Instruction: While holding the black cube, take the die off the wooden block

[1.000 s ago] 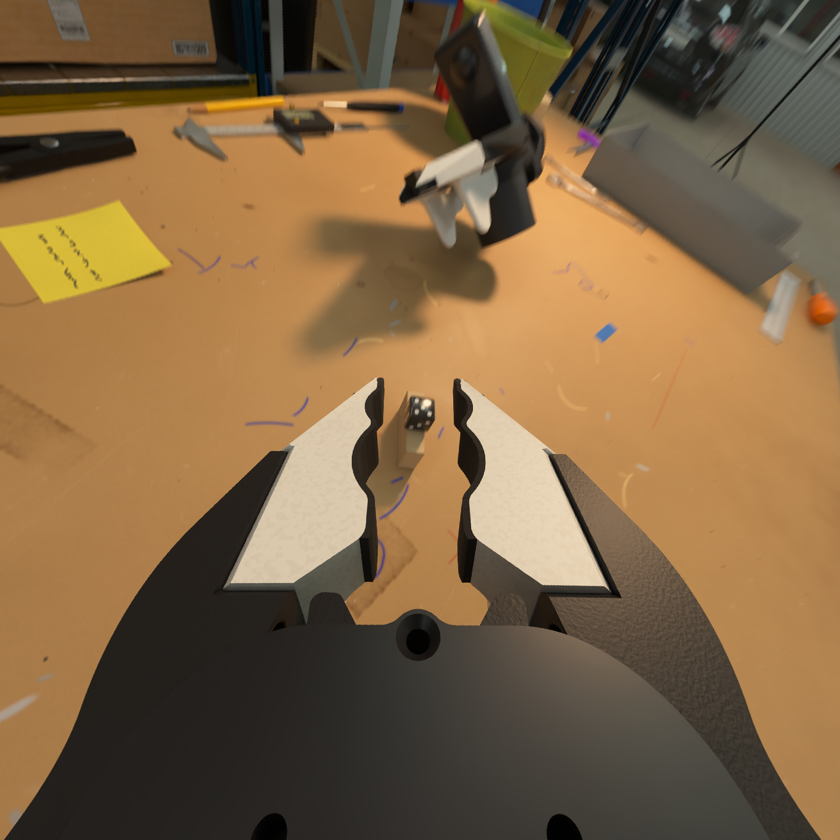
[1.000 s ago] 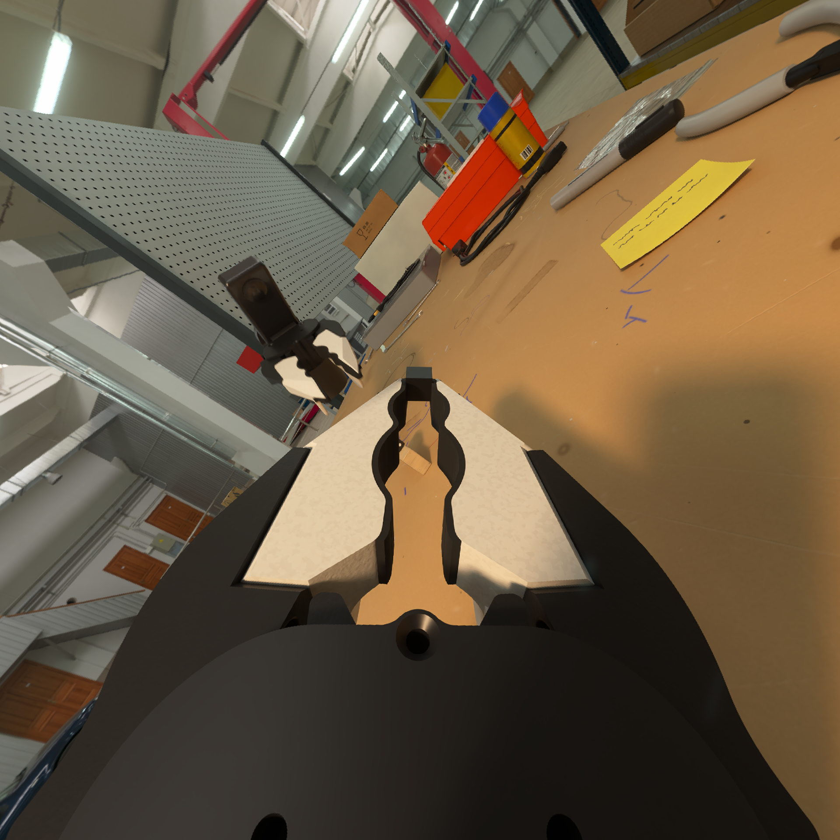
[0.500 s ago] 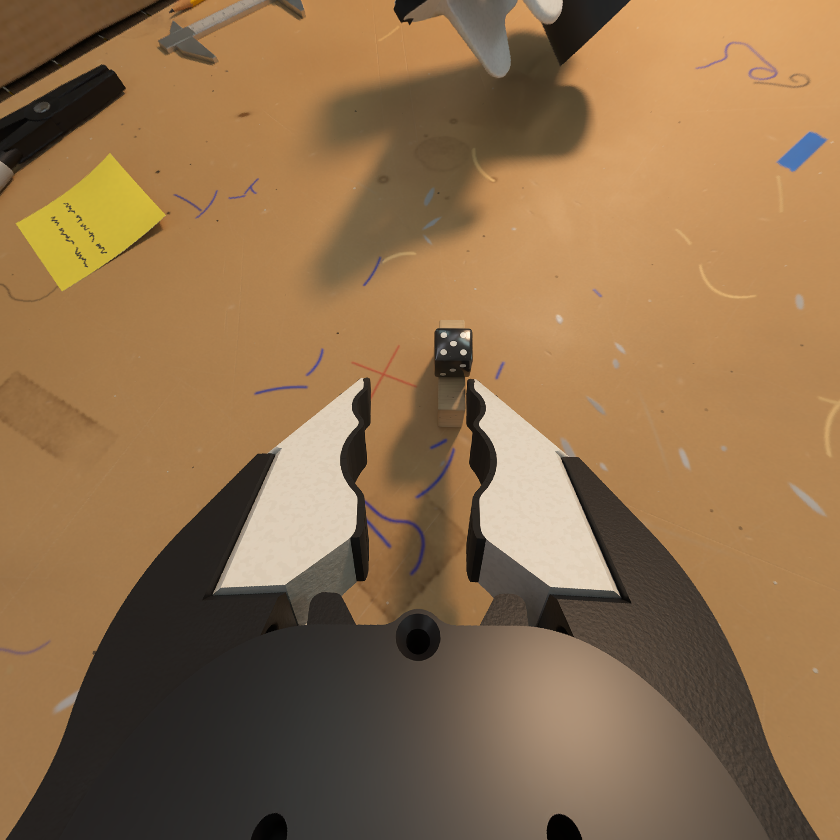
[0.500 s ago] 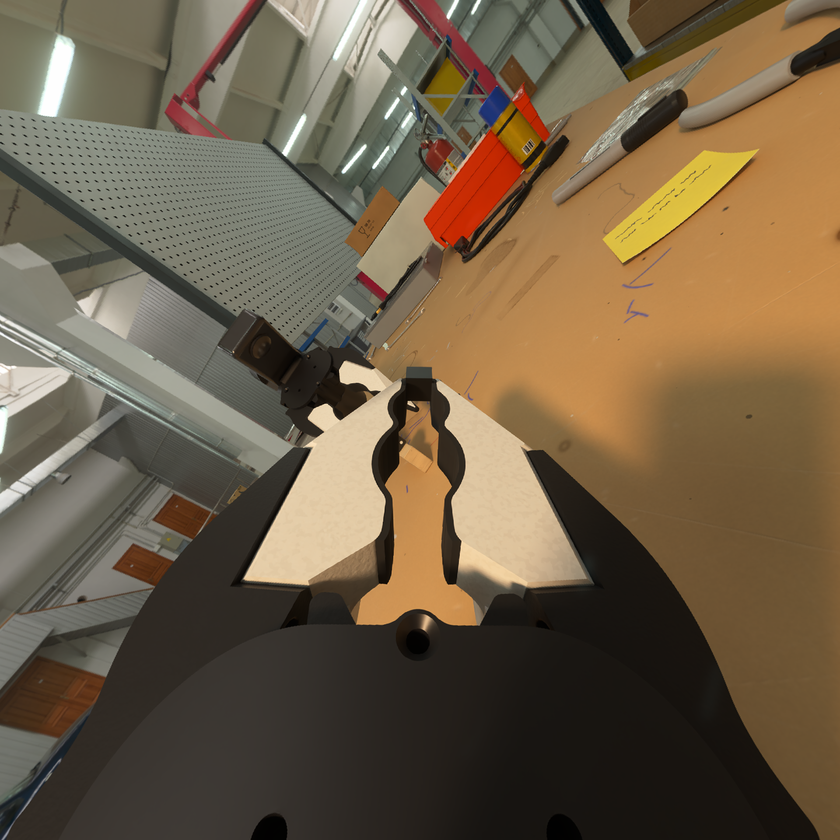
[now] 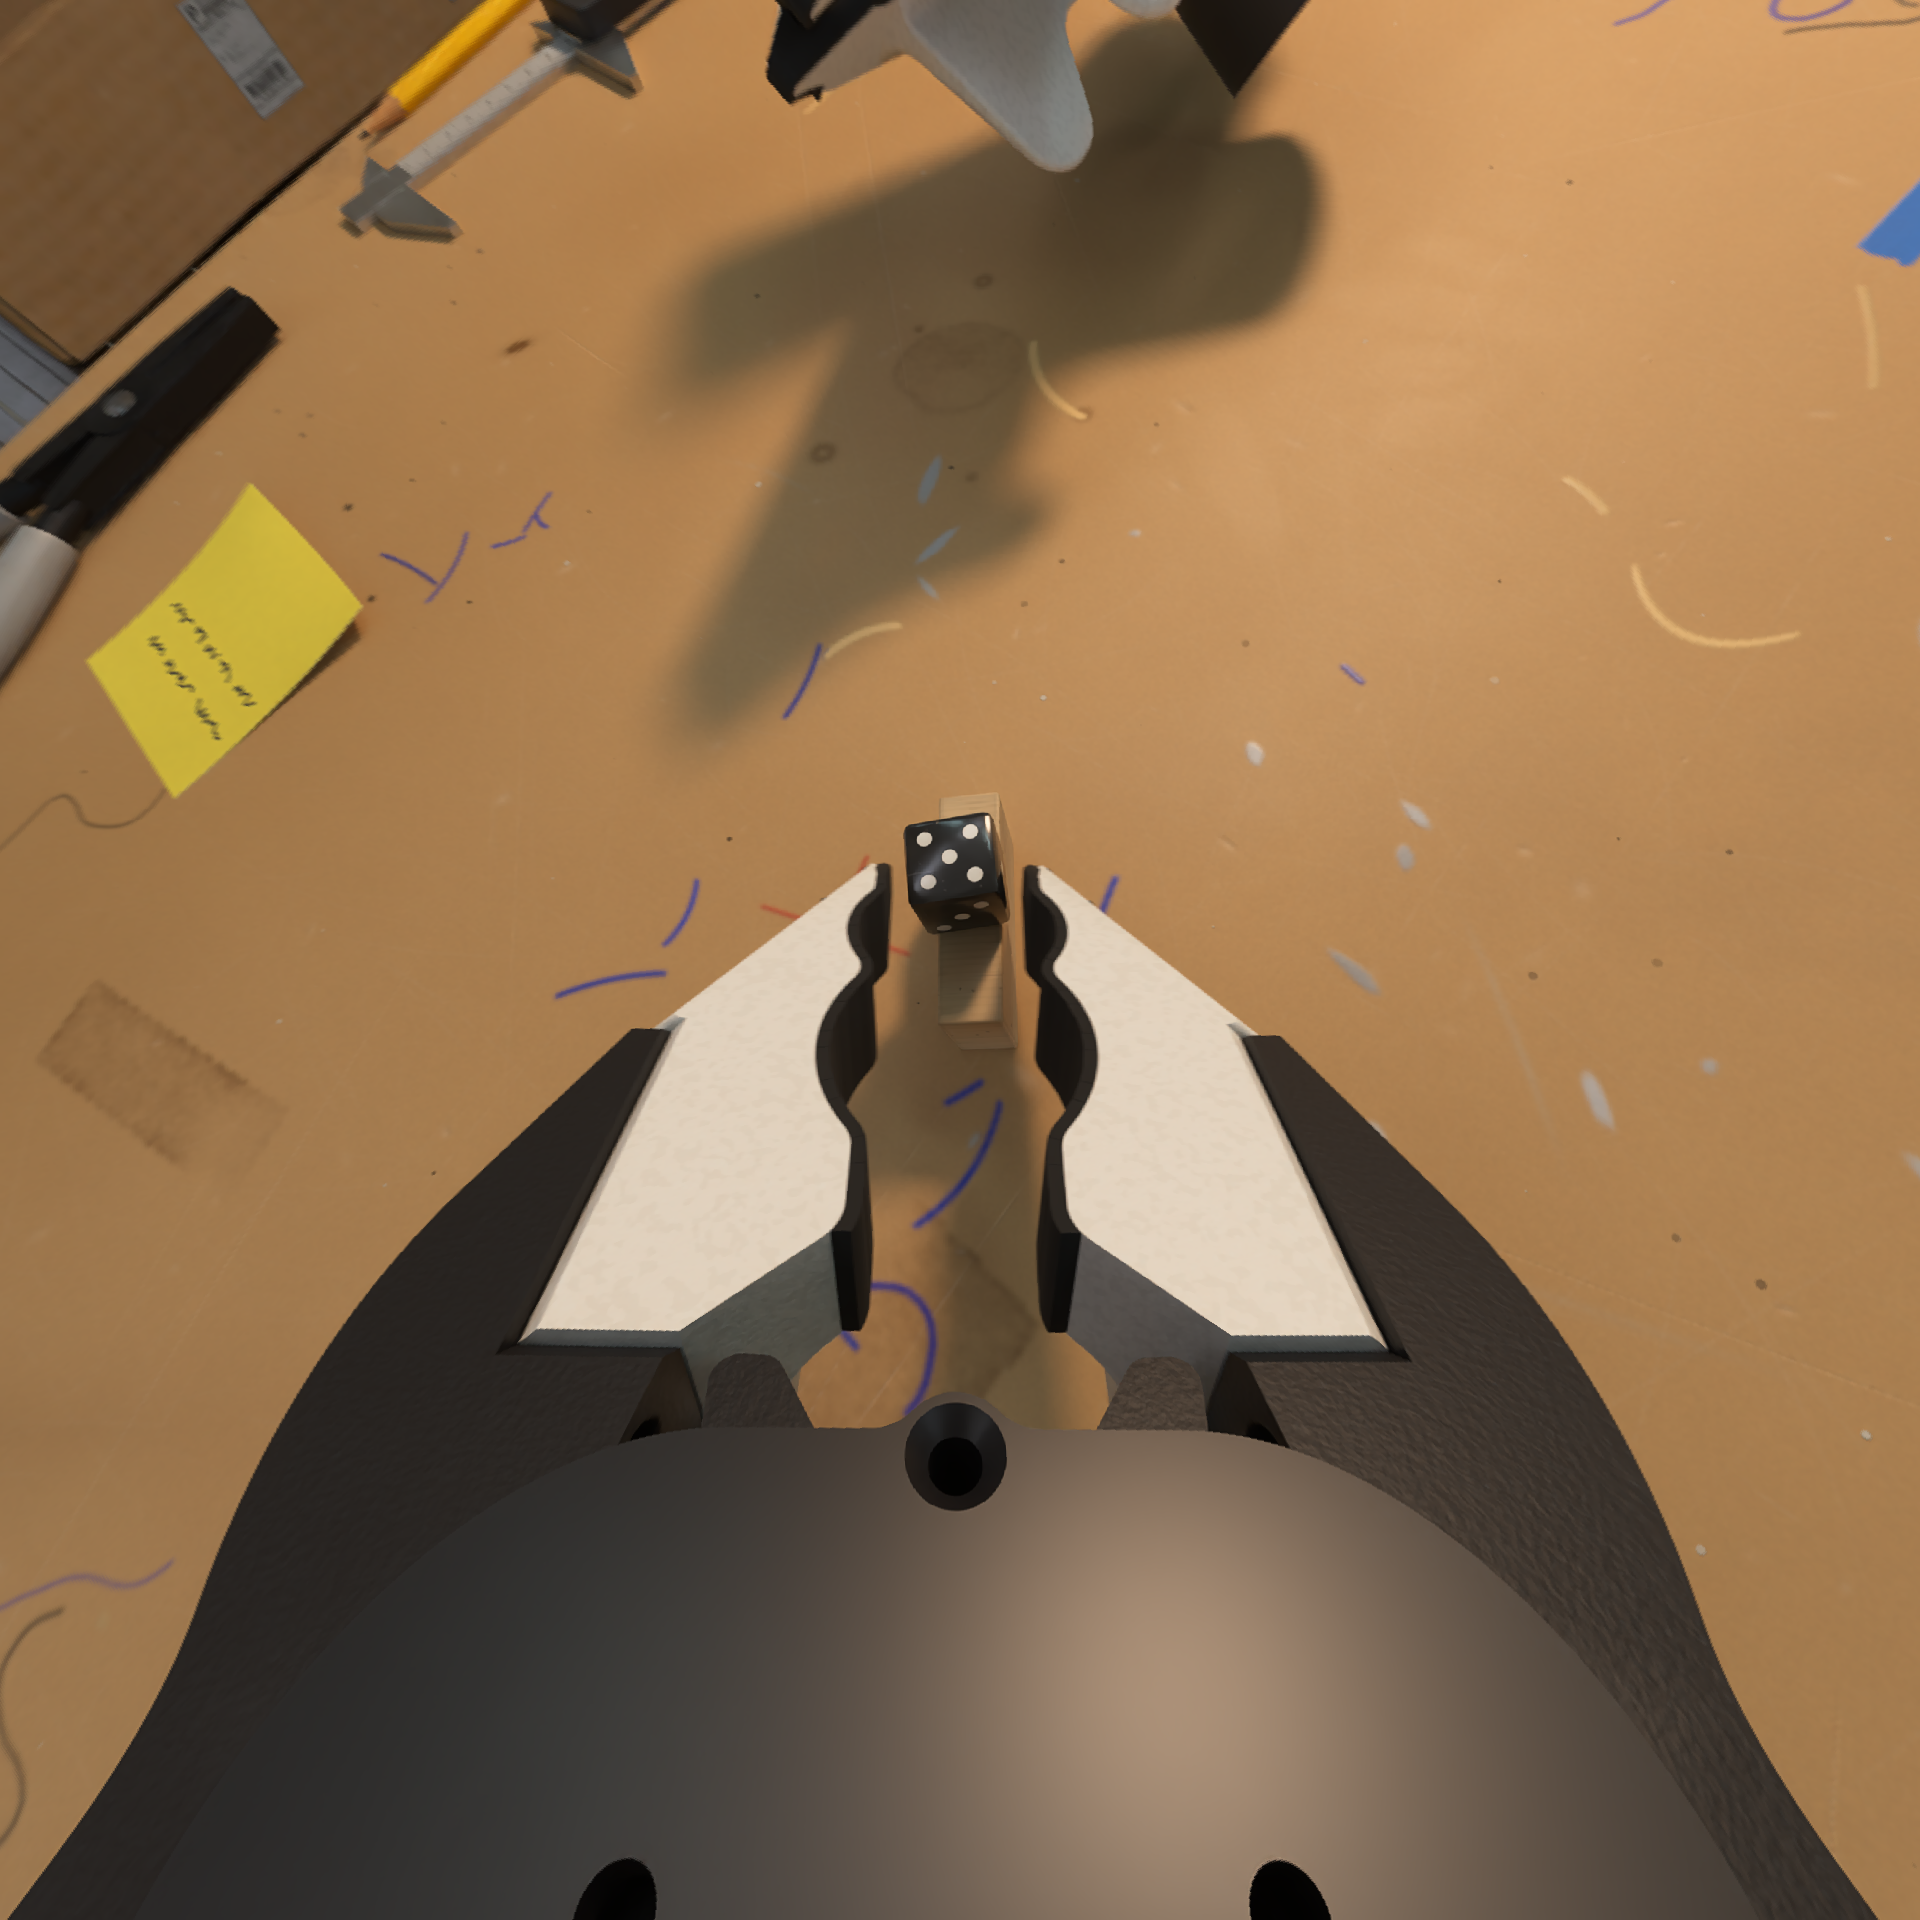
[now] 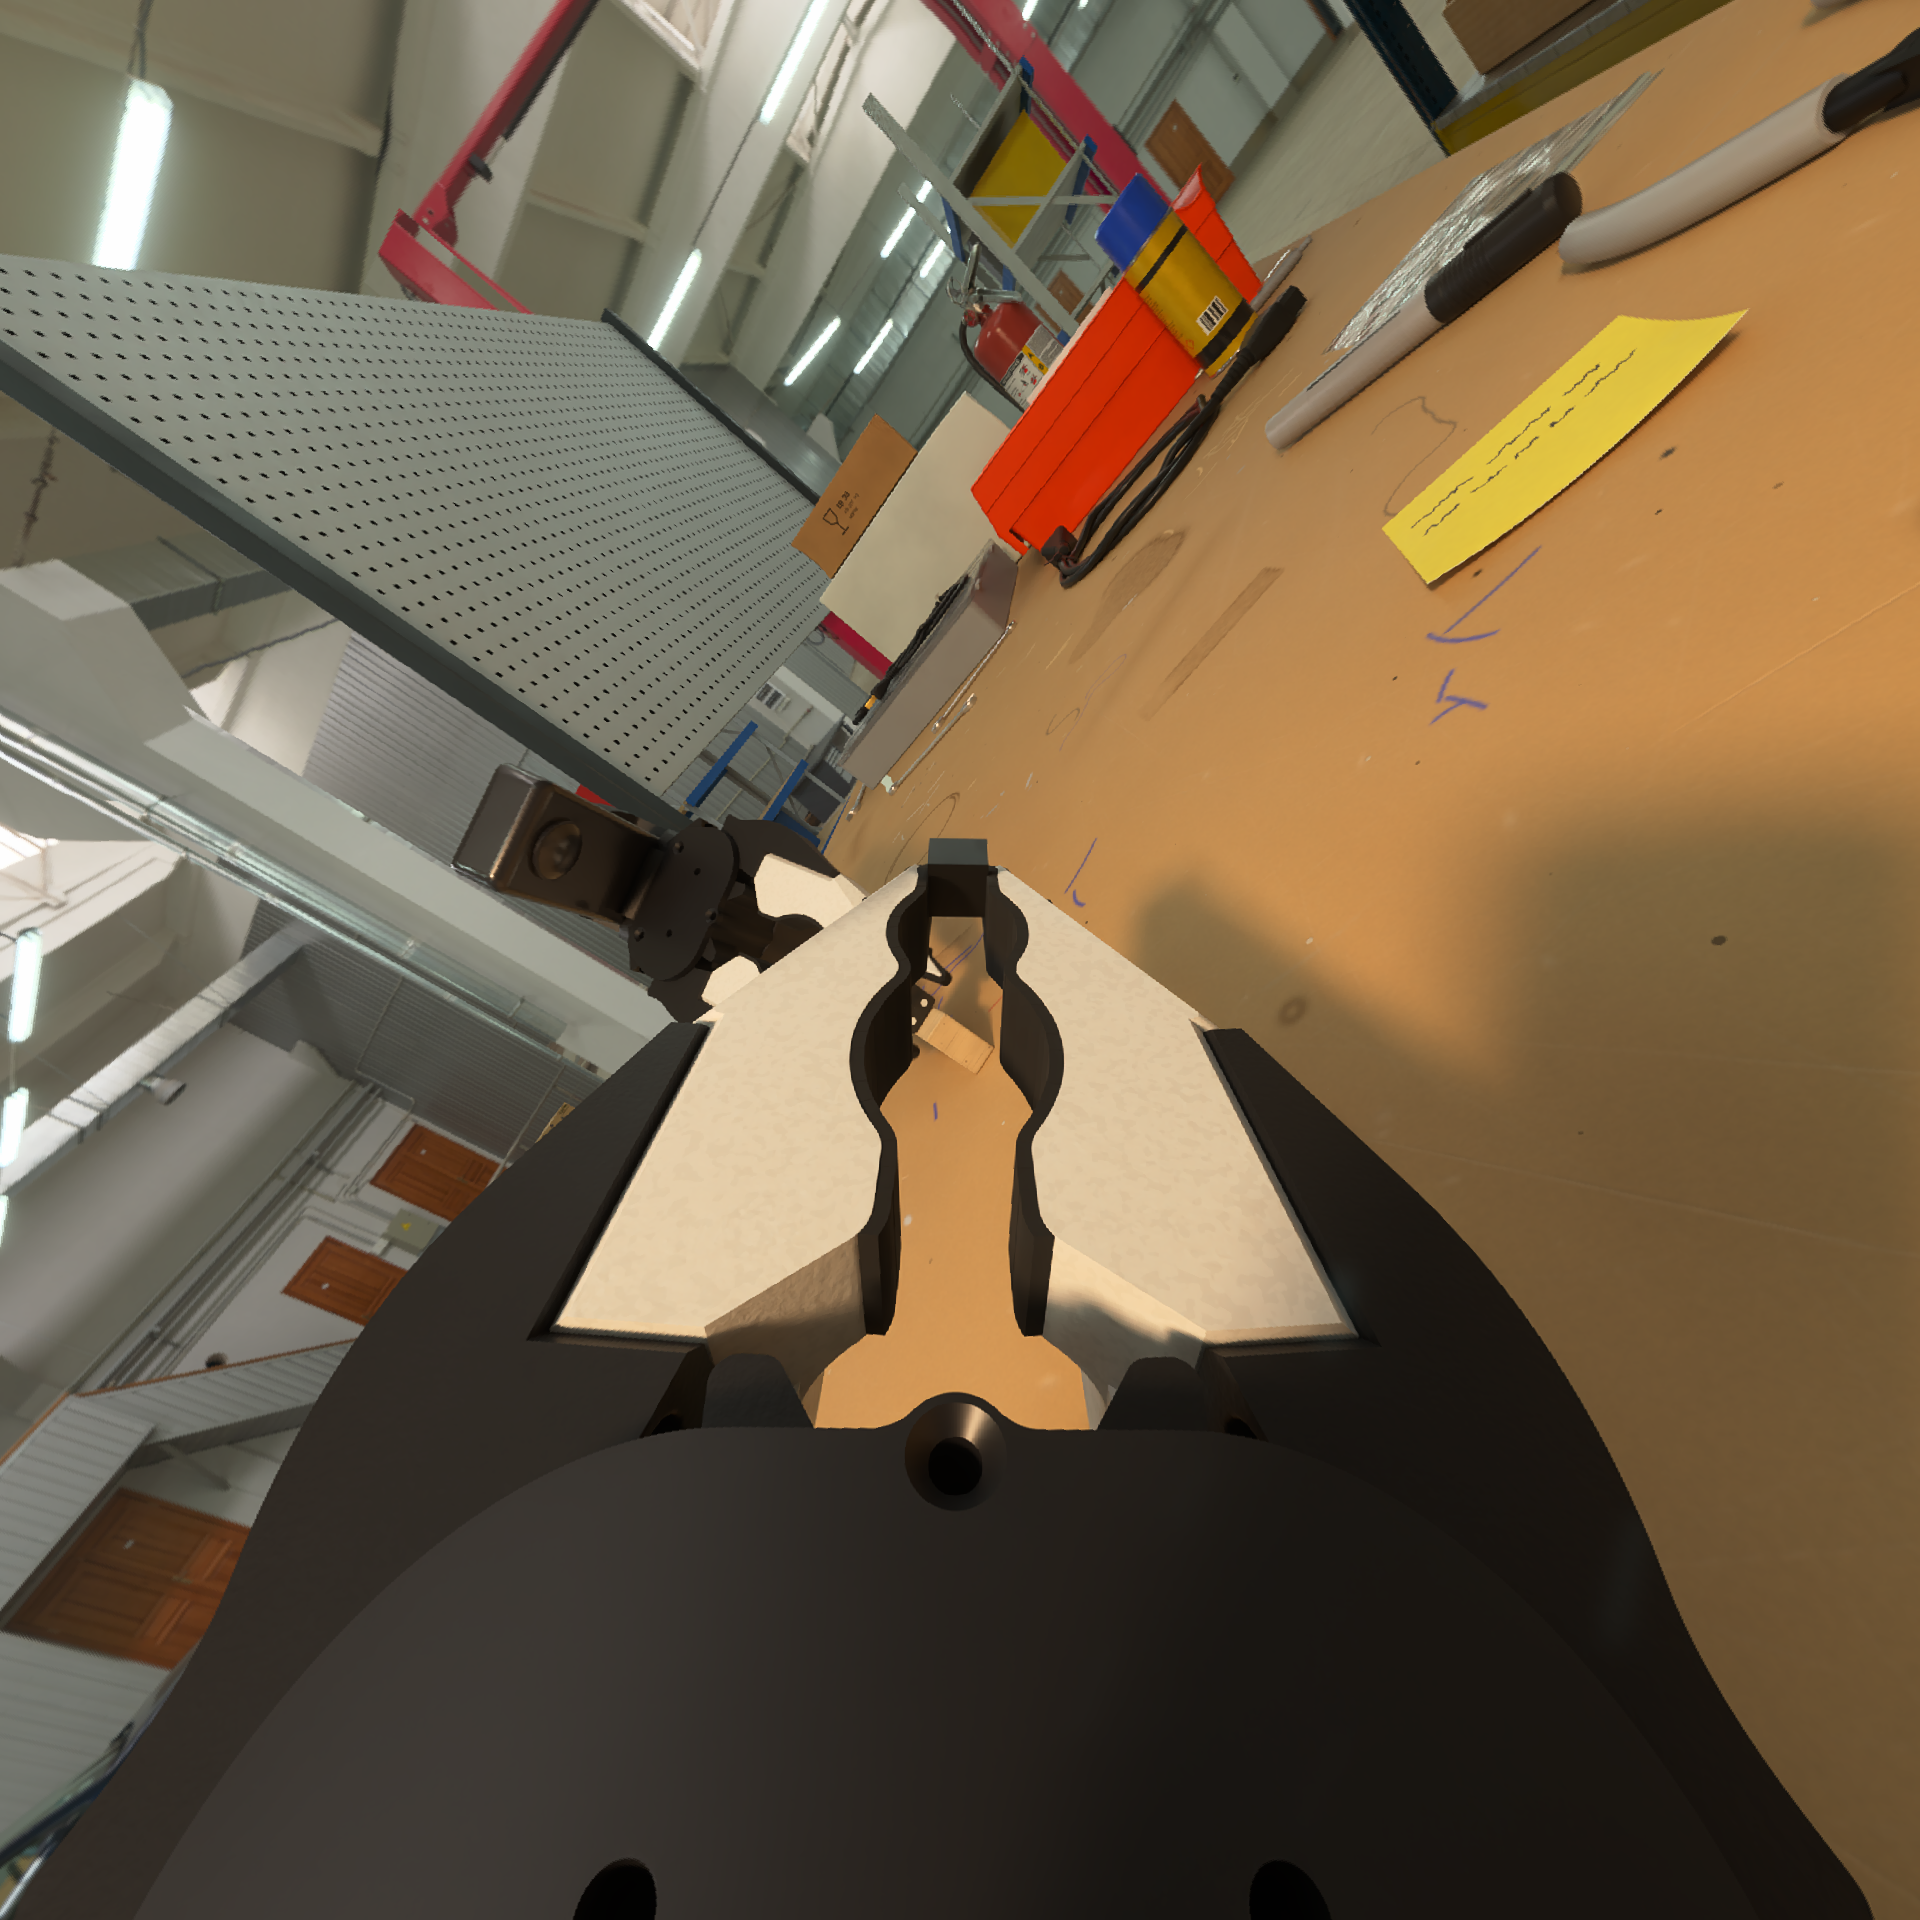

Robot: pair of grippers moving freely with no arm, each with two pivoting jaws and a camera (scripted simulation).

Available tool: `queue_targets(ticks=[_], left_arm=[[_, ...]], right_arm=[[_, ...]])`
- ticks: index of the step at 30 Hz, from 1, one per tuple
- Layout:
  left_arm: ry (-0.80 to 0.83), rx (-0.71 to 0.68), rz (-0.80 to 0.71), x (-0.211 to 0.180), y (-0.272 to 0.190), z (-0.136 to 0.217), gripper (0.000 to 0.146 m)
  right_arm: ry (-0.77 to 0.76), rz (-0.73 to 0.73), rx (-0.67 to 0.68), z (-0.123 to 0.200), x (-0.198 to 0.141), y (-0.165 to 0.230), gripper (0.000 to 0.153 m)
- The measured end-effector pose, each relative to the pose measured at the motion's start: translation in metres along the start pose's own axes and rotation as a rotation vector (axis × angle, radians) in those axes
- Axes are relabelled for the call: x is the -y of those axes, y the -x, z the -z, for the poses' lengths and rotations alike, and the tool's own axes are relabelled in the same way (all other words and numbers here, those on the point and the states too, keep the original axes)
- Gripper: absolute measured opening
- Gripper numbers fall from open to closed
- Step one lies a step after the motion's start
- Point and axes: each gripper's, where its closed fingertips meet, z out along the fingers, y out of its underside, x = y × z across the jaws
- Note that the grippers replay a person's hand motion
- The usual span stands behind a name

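Note:
A black die (image 5: 954, 871) with white dots sits on top of a small upright wooden block (image 5: 975, 987) on the brown workbench. My left gripper (image 5: 957, 885) is open, tilted down over it, with the die between its fingertips and a thin gap on each side. My right gripper (image 6: 957, 883) is shut on a small black cube (image 6: 957, 854), held above the bench. Between its fingers the wooden block (image 6: 954, 1039) shows, and the left gripper (image 6: 665, 894) hangs to the left. In the left wrist view the right gripper's white finger (image 5: 1039, 104) shows at the top edge.
A yellow sticky note (image 5: 223, 639), black pliers (image 5: 135, 405), a caliper (image 5: 488, 135), a pencil (image 5: 447, 62) and a cardboard box (image 5: 135, 135) lie at the far left. A red case (image 6: 1101, 416) and a marker (image 6: 1434, 312) lie farther off.
My left gripper has tilted down and moved in over the die, which now sits between its fingertips; the jaws have narrowed since half a second ago. The right gripper still holds the cube.

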Motion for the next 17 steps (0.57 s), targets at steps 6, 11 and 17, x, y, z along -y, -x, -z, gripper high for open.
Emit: queue_targets(ticks=[6, 11, 17], left_arm=[[0.004, 0.247, 0.049, 0.004, 0.014, 0.014, 0.018], [0.137, 0.511, 0.038, -0.006, 0.016, 0.023, 0.018], [0.156, 0.550, 0.082, -0.001, 0.007, 0.018, 0.018]], right_arm=[[-0.004, -0.009, 0.000, 0.001, 0.000, -0.001, 0.009], [0.001, -0.016, 0.000, 0.000, 0.000, -0.001, 0.009], [0.004, -0.015, 0.000, 0.000, -0.001, -0.001, 0.009]])
